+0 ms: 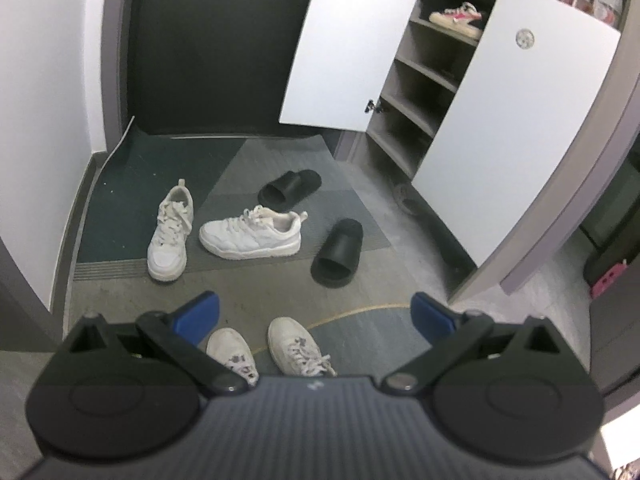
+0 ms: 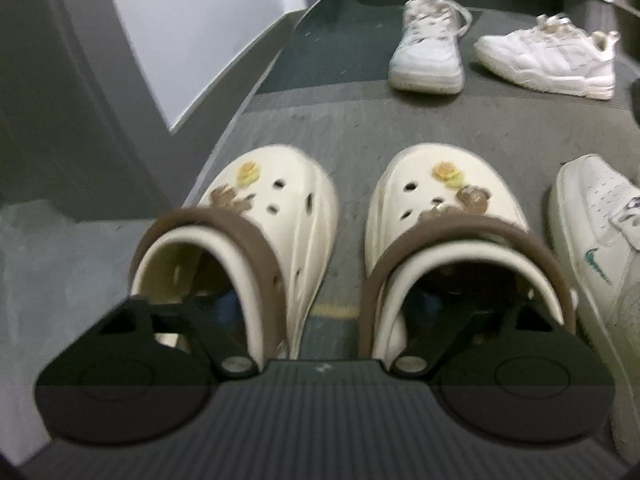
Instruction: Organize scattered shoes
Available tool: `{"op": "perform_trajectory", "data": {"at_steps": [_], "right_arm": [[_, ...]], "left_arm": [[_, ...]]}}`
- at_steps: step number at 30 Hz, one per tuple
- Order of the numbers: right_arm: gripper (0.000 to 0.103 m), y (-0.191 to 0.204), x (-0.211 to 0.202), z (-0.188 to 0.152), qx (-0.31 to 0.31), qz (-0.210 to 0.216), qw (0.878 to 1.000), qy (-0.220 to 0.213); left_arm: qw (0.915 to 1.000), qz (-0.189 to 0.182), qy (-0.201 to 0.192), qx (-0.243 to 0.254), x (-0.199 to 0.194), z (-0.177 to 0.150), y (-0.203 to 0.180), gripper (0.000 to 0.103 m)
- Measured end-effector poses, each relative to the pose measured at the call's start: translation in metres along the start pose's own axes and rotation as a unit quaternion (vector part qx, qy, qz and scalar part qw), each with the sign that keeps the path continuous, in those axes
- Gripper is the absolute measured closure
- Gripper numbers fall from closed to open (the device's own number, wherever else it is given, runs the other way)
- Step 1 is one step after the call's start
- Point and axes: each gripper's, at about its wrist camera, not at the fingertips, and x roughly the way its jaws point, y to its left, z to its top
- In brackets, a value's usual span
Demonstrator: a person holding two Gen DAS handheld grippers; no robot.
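My right gripper (image 2: 328,302) points down at a pair of cream clogs with brown straps and charms. One finger reaches into the left clog (image 2: 304,184) and the other into the right clog (image 2: 496,188). The jaws are open, with the clogs' inner walls between them and a gap of floor between the clogs. My left gripper (image 1: 318,314) hangs open and empty above the floor. Beyond it lie two white sneakers (image 1: 168,232) (image 1: 252,234) and two black slides (image 1: 290,190) (image 1: 338,254).
A shoe cabinet (image 1: 420,64) stands open at the right, both white doors (image 1: 348,44) (image 1: 516,132) swung out, a pink-and-white sneaker (image 1: 456,18) on an upper shelf. Another white sneaker pair (image 1: 296,340) lies just under my left gripper. A white wall (image 1: 40,80) closes the left side.
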Motion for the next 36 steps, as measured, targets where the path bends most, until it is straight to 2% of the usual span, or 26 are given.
{"op": "perform_trajectory", "data": {"at_steps": [2,7,11,13,15,17,19,21,22,25,28,29,30,33,36], "right_arm": [[0.061,0.002,-0.004,0.0,0.027,-0.006,1.0,-0.006],[0.064,0.014,-0.001,0.0,0.047,-0.004,0.999,-0.004],[0.064,0.016,0.004,0.003,0.068,-0.006,0.998,0.002],[0.06,0.018,0.005,0.002,0.049,-0.001,0.999,0.006],[0.051,0.018,0.005,0.002,0.043,0.011,0.999,0.012],[0.049,0.01,0.002,0.005,0.05,0.036,0.998,0.024],[0.043,0.001,-0.006,0.006,0.058,0.064,0.996,0.033],[0.024,-0.005,-0.02,0.004,0.057,0.084,0.994,0.03],[0.02,-0.01,-0.036,0.001,0.049,0.097,0.994,0.02],[0.019,-0.014,-0.075,-0.008,0.034,0.113,0.993,0.003],[0.019,-0.031,-0.111,-0.013,0.028,0.1,0.994,-0.036],[0.019,-0.037,-0.119,-0.013,0.021,0.092,0.994,-0.05],[0.019,-0.046,-0.126,-0.012,0.011,0.079,0.995,-0.064],[0.019,-0.078,-0.134,-0.005,-0.004,0.031,0.994,-0.101],[0.019,-0.118,-0.147,0.001,0.01,-0.023,0.993,-0.119]], "left_arm": [[1.0,0.001,0.006,-0.004,0.004,0.0,0.002,0.0],[0.9997,0.005,0.014,-0.022,0.007,0.001,0.009,0.0],[0.9997,0.005,0.017,-0.015,0.007,-0.002,0.005,0.0],[0.9998,0.009,0.014,-0.008,0.005,-0.005,0.002,0.0],[0.9999,0.015,0.006,0.001,0.002,-0.006,-0.003,0.0],[0.9998,0.019,-0.004,0.01,-0.002,-0.007,-0.009,0.0],[0.9996,0.021,-0.013,0.014,-0.005,-0.007,-0.014,0.0],[0.9995,0.02,-0.017,0.018,-0.008,-0.008,-0.019,0.0],[0.9994,0.019,-0.02,0.021,-0.01,-0.009,-0.022,0.0],[0.9973,0.029,-0.041,0.054,-0.02,-0.013,-0.036,0.0],[0.998,0.013,-0.037,0.05,-0.026,-0.017,-0.04,0.0],[0.9988,0.001,-0.021,0.043,-0.024,-0.02,-0.041,0.0],[0.9992,-0.014,0.01,0.036,-0.018,-0.025,-0.043,0.0],[0.9976,-0.018,0.048,0.046,-0.009,-0.033,-0.05,0.0],[0.9967,-0.013,0.053,0.06,-0.009,-0.042,-0.058,0.0]]}}
